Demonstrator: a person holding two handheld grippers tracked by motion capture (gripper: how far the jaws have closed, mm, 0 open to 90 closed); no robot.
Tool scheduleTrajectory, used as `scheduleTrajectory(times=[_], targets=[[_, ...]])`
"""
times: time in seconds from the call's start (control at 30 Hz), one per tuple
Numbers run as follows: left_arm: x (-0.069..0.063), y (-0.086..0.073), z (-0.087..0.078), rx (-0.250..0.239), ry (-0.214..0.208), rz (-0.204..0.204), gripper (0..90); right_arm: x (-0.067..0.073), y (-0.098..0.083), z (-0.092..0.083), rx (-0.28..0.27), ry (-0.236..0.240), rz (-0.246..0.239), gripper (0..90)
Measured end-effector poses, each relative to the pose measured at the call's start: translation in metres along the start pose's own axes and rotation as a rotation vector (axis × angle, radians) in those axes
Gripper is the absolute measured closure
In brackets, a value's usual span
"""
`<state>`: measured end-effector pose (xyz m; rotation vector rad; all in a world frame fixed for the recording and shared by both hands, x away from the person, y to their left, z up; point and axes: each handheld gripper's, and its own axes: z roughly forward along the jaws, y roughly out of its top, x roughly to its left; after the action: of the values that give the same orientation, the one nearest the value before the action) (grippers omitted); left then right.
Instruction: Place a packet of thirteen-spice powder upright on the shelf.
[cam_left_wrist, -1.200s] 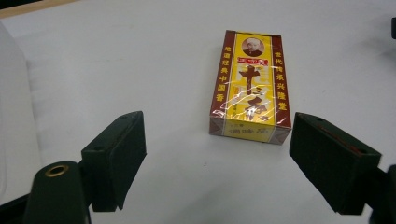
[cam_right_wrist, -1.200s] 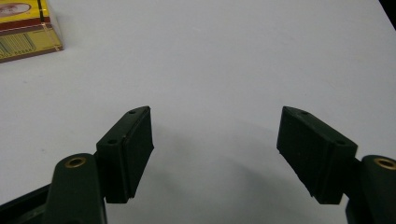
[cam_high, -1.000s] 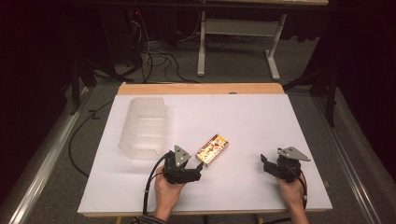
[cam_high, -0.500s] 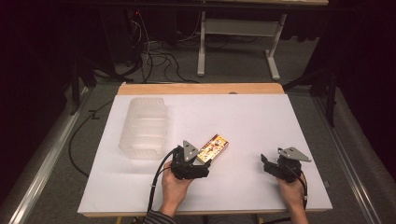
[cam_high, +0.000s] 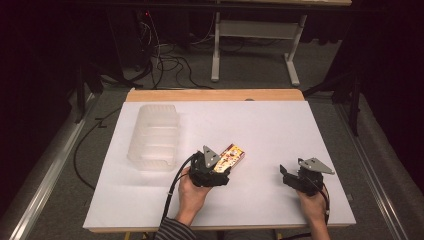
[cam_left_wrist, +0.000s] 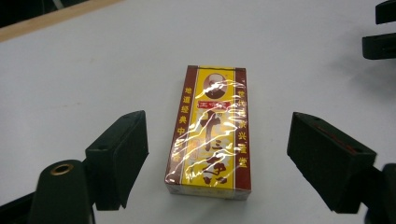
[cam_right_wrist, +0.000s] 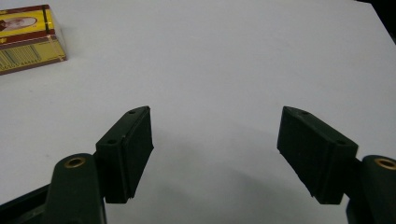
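A small yellow and dark red box (cam_left_wrist: 210, 133), wrapped in shiny clear film and printed with Chinese characters, is seen lying flat on the white table (cam_high: 280, 125), a little in front of its middle and toward the person's left. In the left gripper view the box is framed lengthwise between the two black jaws of the left gripper (cam_left_wrist: 215, 154), which are spread wide to either side of it; a clear gap of white surface is left on each side, so the box is not touched and nothing is gripped. From the high view the same gripper (cam_high: 220, 167) is shown held low over the near end of the box (cam_high: 231, 156) by the left hand (cam_high: 191, 192), a striped sleeve visible at the bottom edge and a black cable trailing back toward the person. The right gripper (cam_high: 286, 172) is held well apart to the right, near the front of the table, by the right hand (cam_high: 312, 205). In its own view its jaws (cam_right_wrist: 215, 149) are spread wide over bare white surface with nothing between them, and the box (cam_right_wrist: 28, 37) is caught at the upper left corner. A clear plastic container (cam_high: 154, 136) is set on the left part of the table, apart from the box. Beyond the far wooden edge, a dark floor with loose cables (cam_high: 160, 60) and a white table frame (cam_high: 255, 45) is seen.
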<state>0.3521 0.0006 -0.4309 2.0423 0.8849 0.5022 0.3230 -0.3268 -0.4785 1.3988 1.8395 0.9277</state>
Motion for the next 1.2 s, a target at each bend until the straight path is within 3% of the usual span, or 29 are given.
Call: scheduleTrajectory(times=[0.23,0.43,0.7,1.2], targets=[[-0.004,0.012,0.003,-0.028,-0.003,0.014,22.2,0.0,0.0,0.0,0.0,0.0,-0.007,27.2],[0.0,0.023,0.014,-0.016,-0.06,-0.006,22.1,-0.001,0.0,-0.001,-0.006,-0.001,0.0,27.2],[0.002,0.034,0.029,0.026,-0.1,0.017,19.5,0.0,0.0,0.0,-0.004,-0.003,0.001,27.2],[0.004,0.048,0.064,0.124,-0.095,0.044,16.8,0.0,0.0,0.0,-0.003,-0.003,0.002,27.2]])
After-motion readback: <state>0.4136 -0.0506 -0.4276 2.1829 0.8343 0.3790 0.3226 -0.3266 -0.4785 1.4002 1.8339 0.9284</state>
